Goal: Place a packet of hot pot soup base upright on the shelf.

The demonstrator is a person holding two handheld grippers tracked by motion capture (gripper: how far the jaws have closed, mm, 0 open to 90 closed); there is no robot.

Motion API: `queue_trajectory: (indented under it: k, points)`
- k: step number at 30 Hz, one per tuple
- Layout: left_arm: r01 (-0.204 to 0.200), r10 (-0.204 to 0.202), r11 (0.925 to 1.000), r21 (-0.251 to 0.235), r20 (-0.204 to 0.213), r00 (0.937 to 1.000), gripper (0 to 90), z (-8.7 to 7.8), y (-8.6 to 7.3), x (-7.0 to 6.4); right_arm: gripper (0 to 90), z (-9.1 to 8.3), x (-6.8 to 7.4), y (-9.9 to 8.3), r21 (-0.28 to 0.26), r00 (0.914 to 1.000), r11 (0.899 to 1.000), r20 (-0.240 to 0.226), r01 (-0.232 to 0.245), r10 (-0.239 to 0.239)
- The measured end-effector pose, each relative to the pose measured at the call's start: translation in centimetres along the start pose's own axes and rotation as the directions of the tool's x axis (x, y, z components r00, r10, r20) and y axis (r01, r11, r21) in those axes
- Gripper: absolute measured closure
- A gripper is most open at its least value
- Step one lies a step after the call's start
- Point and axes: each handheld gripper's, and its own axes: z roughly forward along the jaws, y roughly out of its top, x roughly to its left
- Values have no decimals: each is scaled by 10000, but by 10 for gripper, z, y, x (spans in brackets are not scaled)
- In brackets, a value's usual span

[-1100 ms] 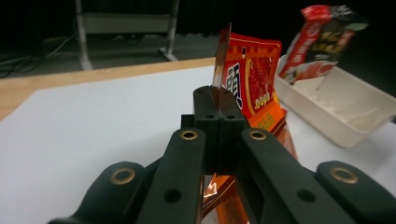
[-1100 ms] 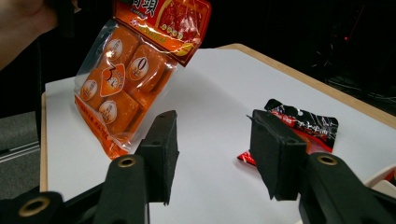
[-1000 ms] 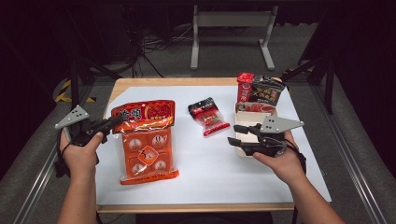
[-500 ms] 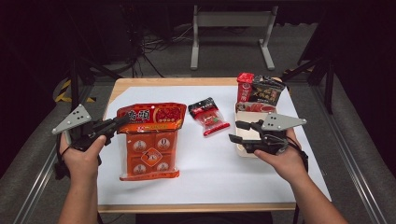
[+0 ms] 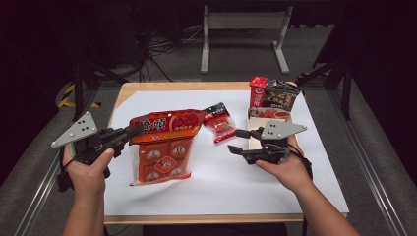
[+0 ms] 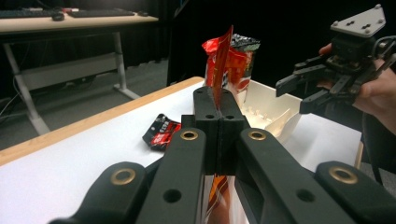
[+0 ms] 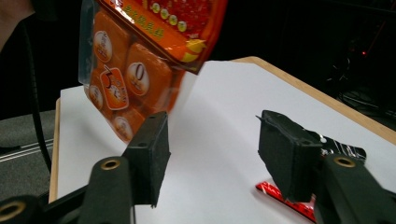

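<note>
The right tool holds its two black jaws wide apart above the white tabletop. An orange snack bag hangs tilted off the tabletop beyond the one jaw. A small red packet lies flat partly behind the other jaw, near the tabletop's wooden edge.

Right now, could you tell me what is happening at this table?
A person is working with a handheld gripper in each hand. The left gripper is shut on the top edge of the large orange snack bag and holds it lifted, with its bottom hanging toward the white table. The right gripper is open and points toward that bag without touching it. A small red packet lies on the table, and a white tray with other packages stands behind.
</note>
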Motion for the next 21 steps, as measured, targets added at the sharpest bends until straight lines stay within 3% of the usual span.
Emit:
queue_trajectory:
  k: [6,10,14,21]
  points:
    - [-563,565,9981,-245,61,9984,900,1,6,-14,345,11,3,4,-20,9994,9996,-171,-295,294]
    - [-886,891,9955,-350,138,9959,900,2,11,-24,306,17,2,5,28,9997,9998,-131,-193,193]
    - [-851,869,9950,-513,335,9957,900,3,13,-26,279,24,3,6,46,9999,10000,-137,-7,7]
    - [-935,985,9937,-620,843,9916,900,10,15,-33,234,37,6,8,93,9977,9998,-651,170,-163]
